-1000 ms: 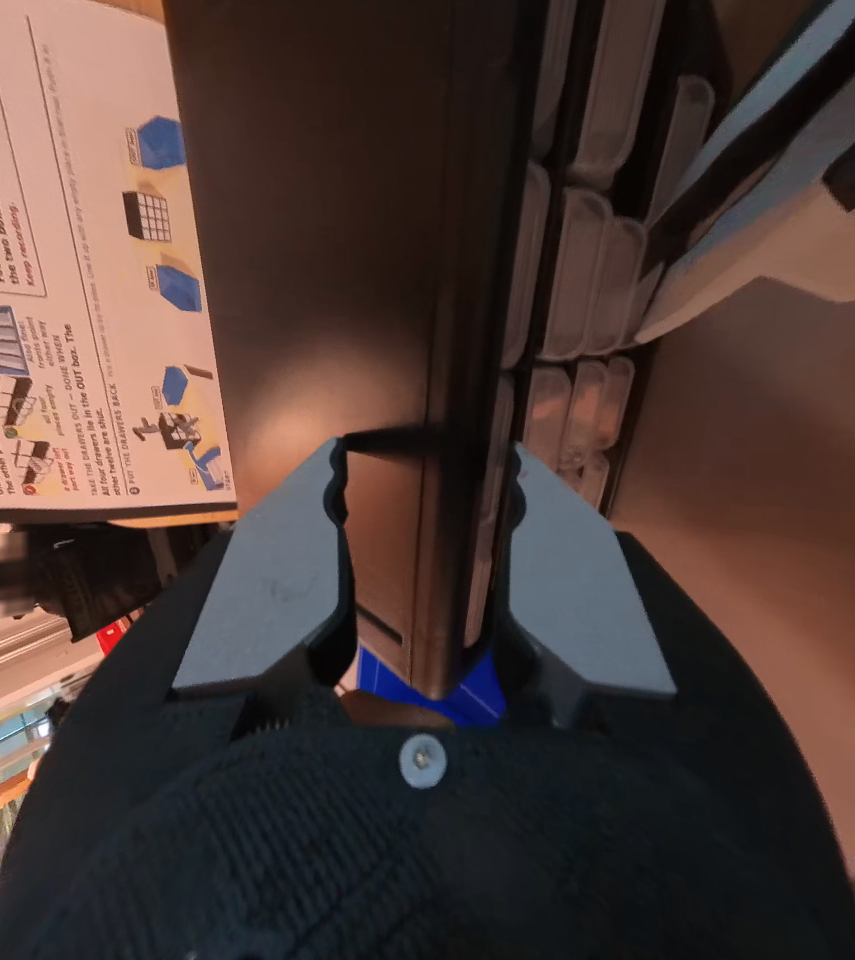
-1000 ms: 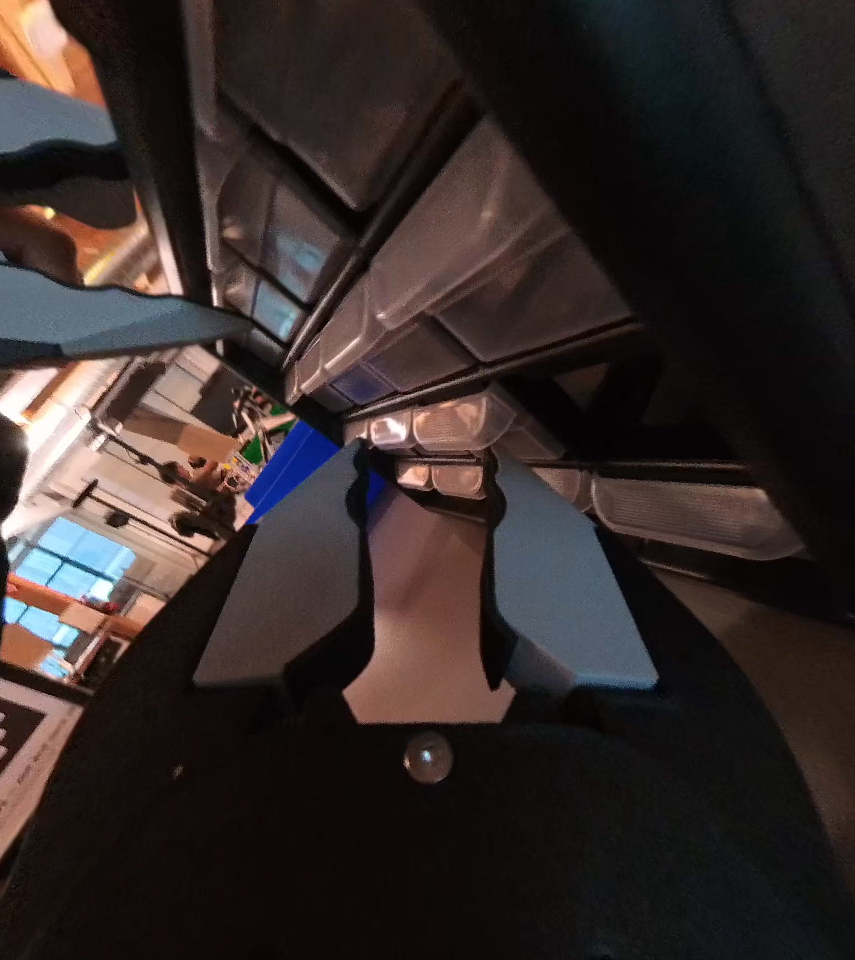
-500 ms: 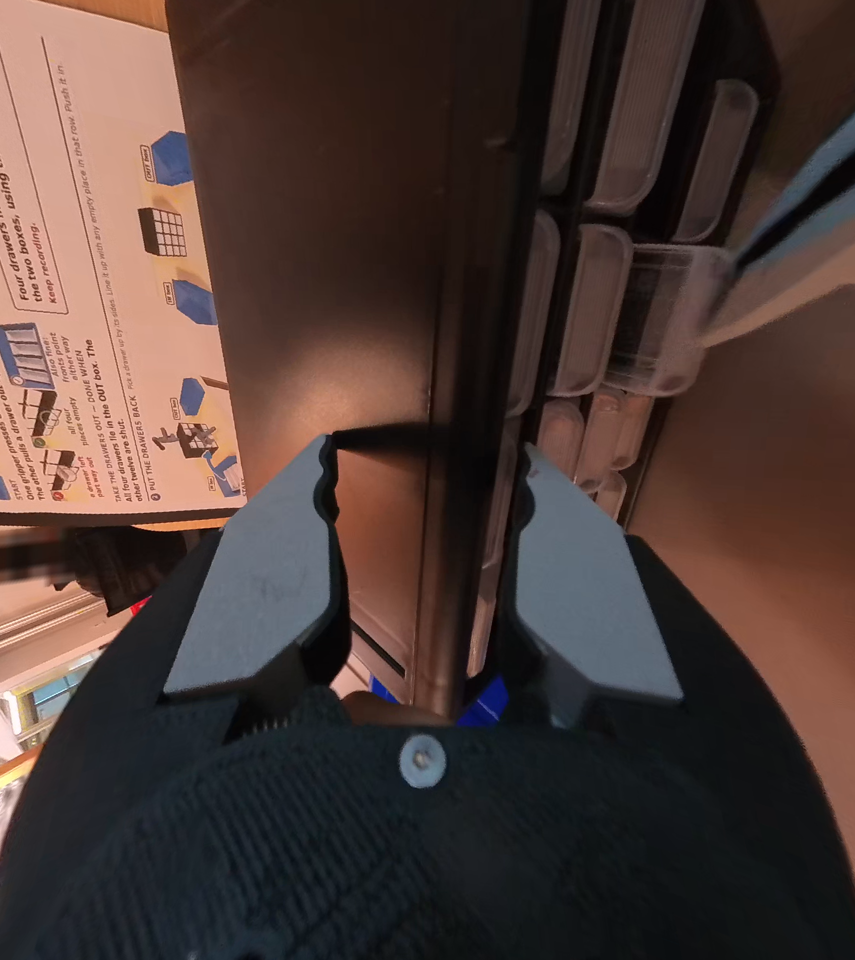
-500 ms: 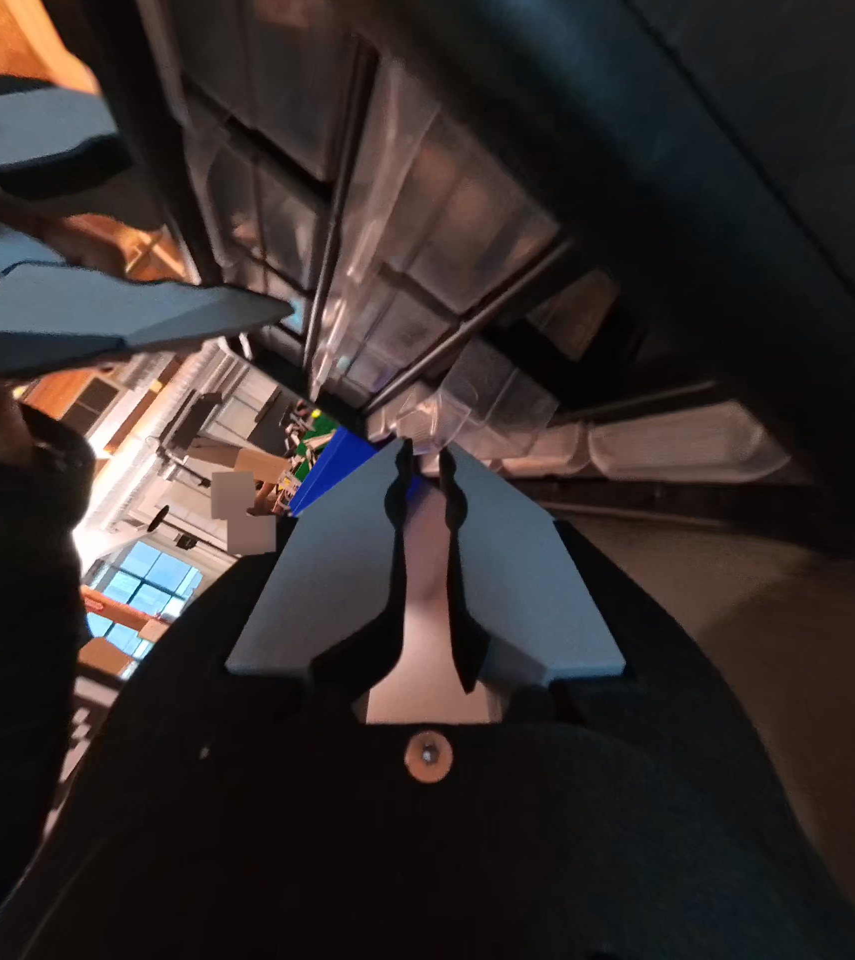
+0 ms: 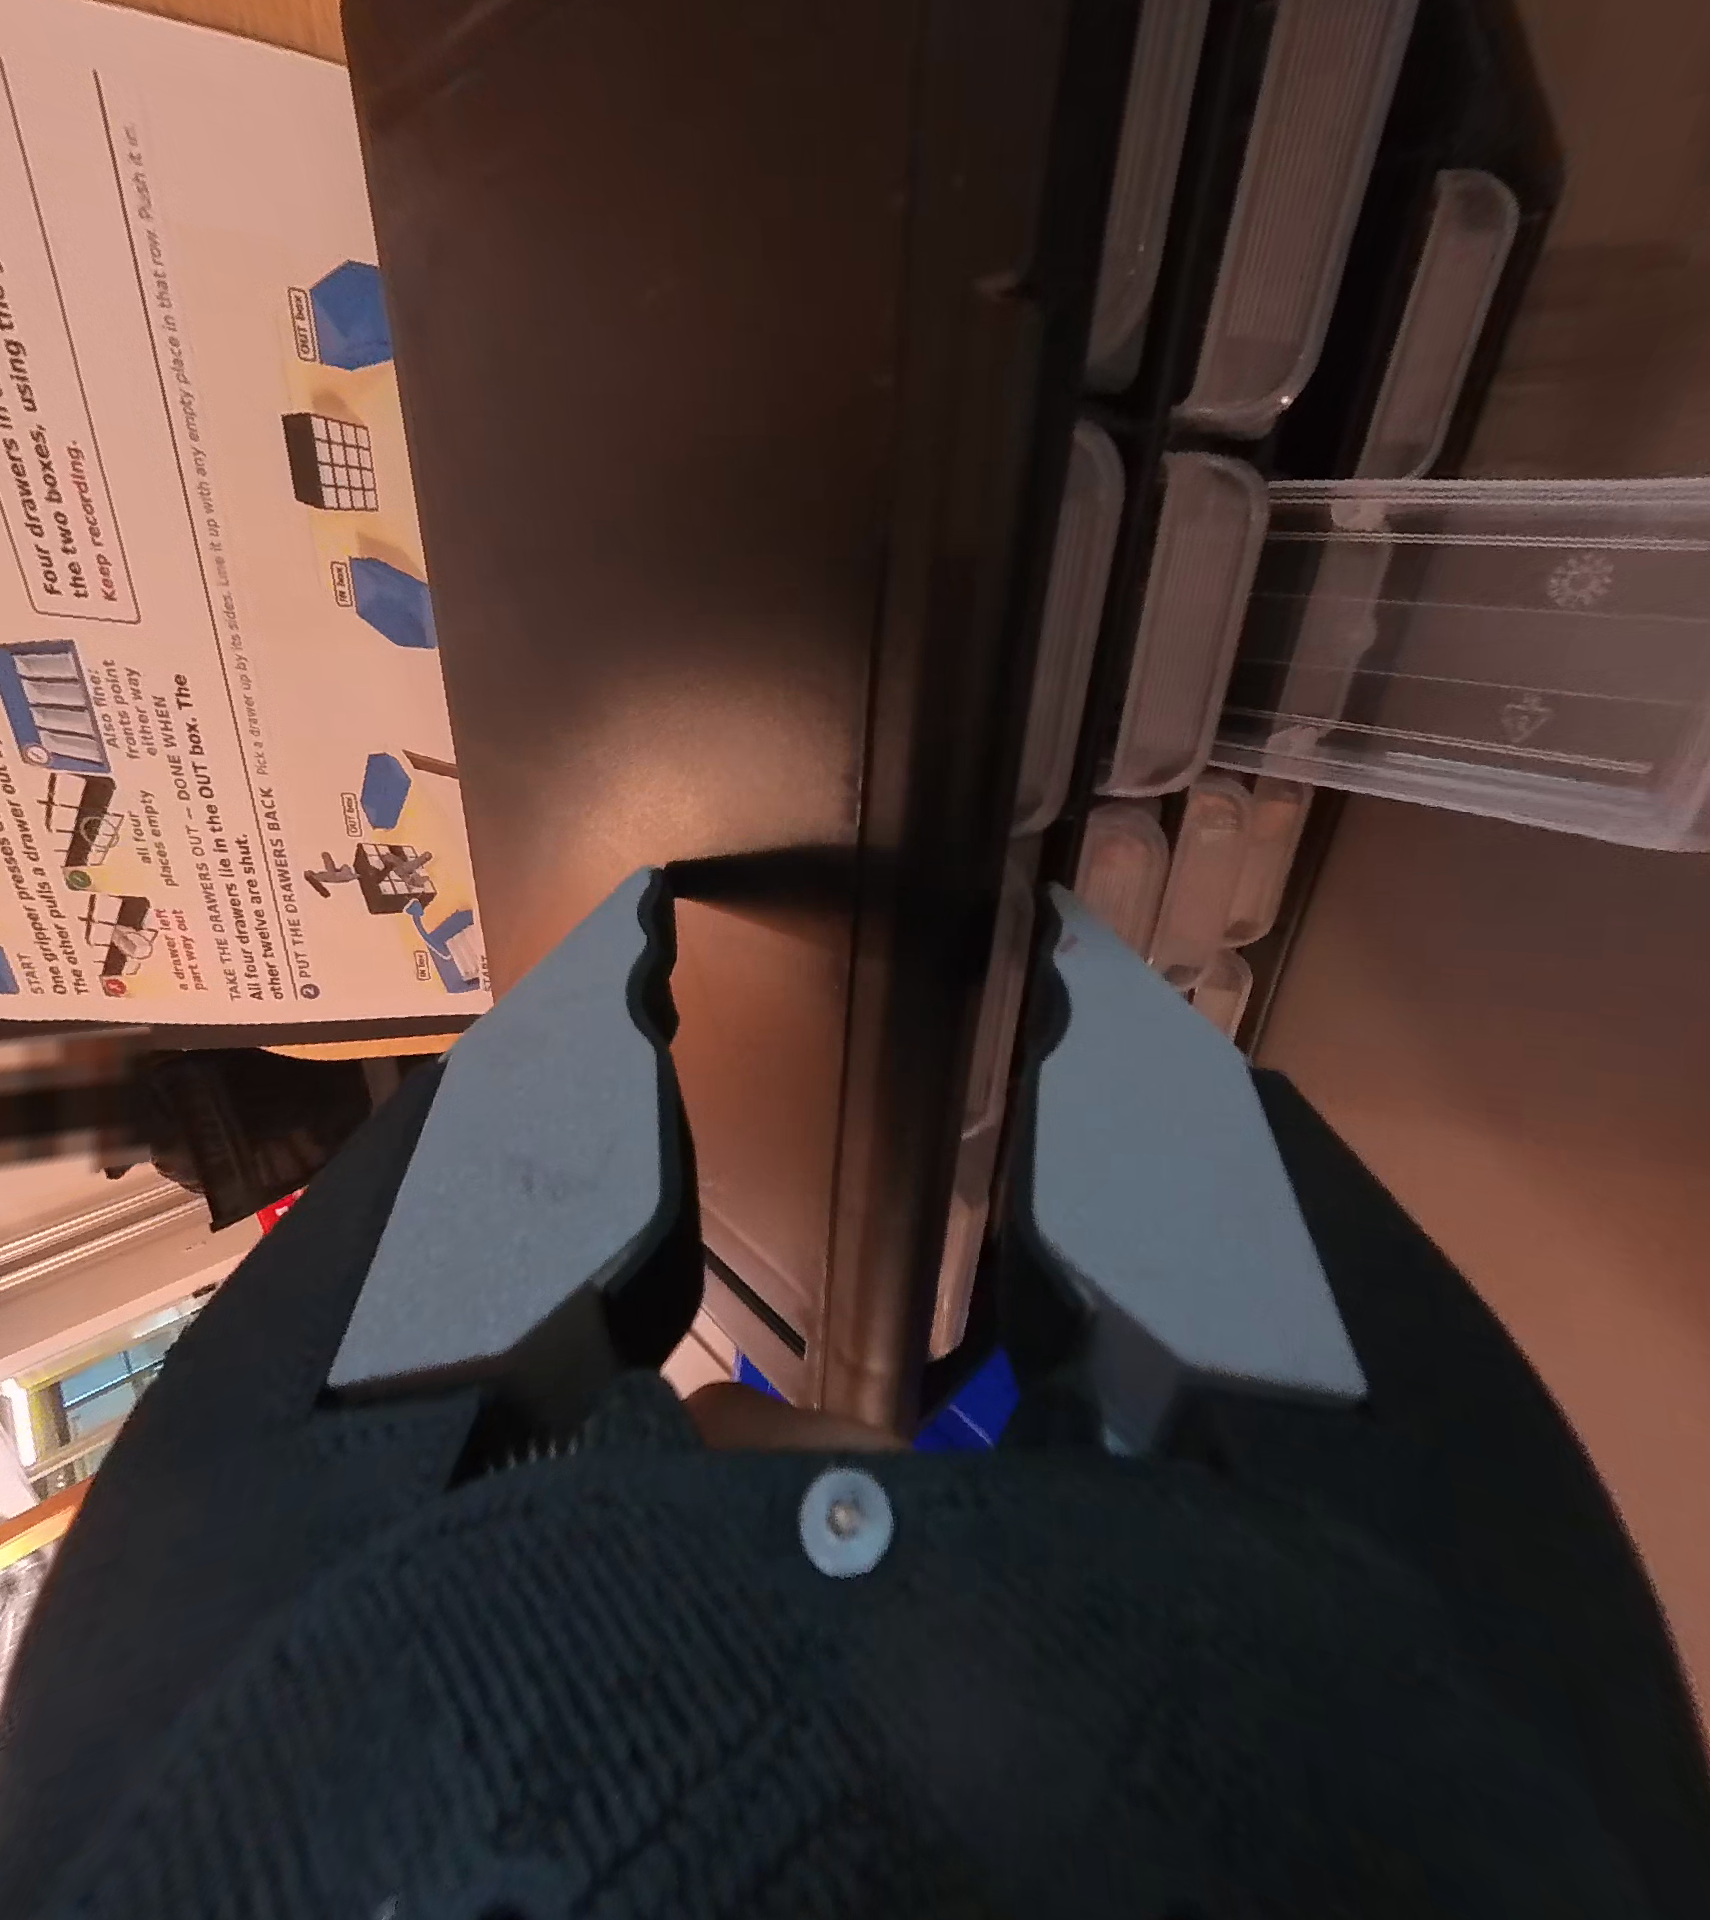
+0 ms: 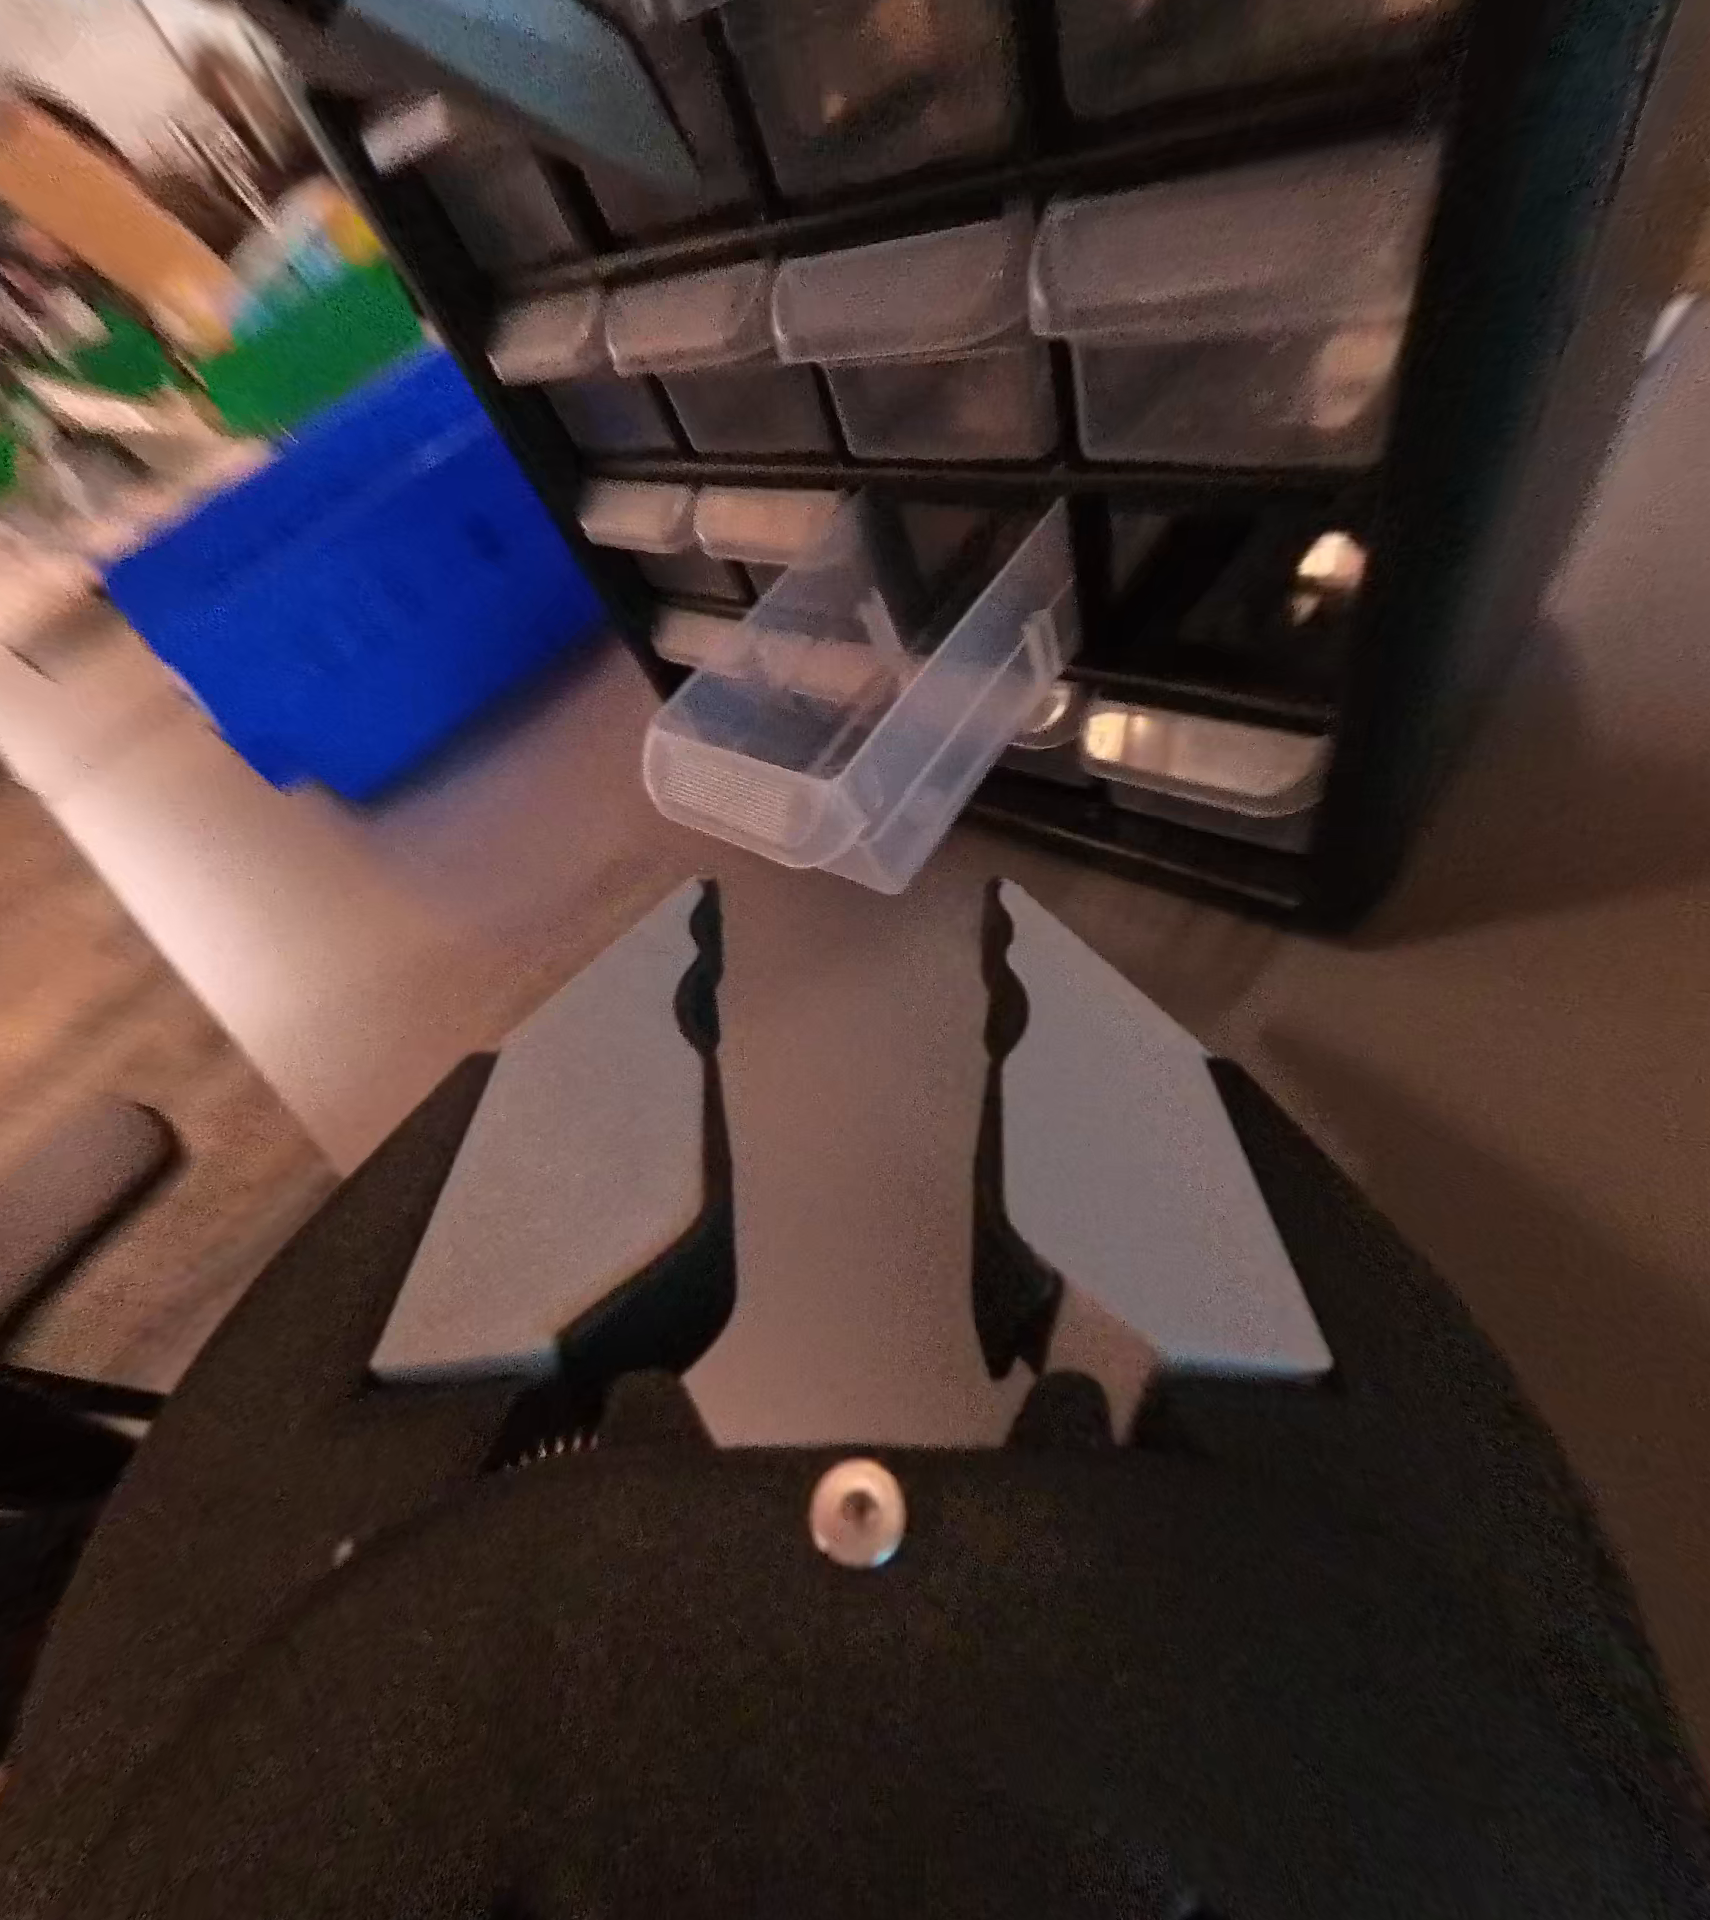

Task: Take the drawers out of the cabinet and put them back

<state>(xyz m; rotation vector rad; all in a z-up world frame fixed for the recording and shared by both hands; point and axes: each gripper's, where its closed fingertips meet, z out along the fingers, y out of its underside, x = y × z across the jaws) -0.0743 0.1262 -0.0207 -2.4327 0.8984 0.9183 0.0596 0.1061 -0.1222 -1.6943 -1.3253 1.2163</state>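
Note:
The black cabinet [image 5: 674,468] has rows of clear drawers. My left gripper [image 5: 851,894] is open, and its fingers lie either side of the cabinet's top front edge. One clear drawer [image 5: 1516,665] sticks far out of the front. In the right wrist view the cabinet [image 6: 1453,520] stands ahead, and that drawer [image 6: 851,727] hangs out tilted, with its rear end still in its slot. My right gripper [image 6: 851,894] is open and empty, just in front of the drawer's front face and apart from it. The left gripper's finger [image 6: 560,83] shows at the top.
A blue box [image 6: 352,603] stands on the table left of the cabinet; a sliver of it shows in the left wrist view [image 5: 965,1403]. A printed instruction sheet [image 5: 103,520] lies behind the cabinet. The slot [image 6: 1215,582] right of the pulled drawer looks dark. The cabinet [image 6: 1453,520] lies around 9 centimetres away from my right fingertips.
My right gripper closed on a drawer front, drew the drawer out, then opened and backed away. The drawer now sticks far out. My left gripper has stayed on the cabinet top.

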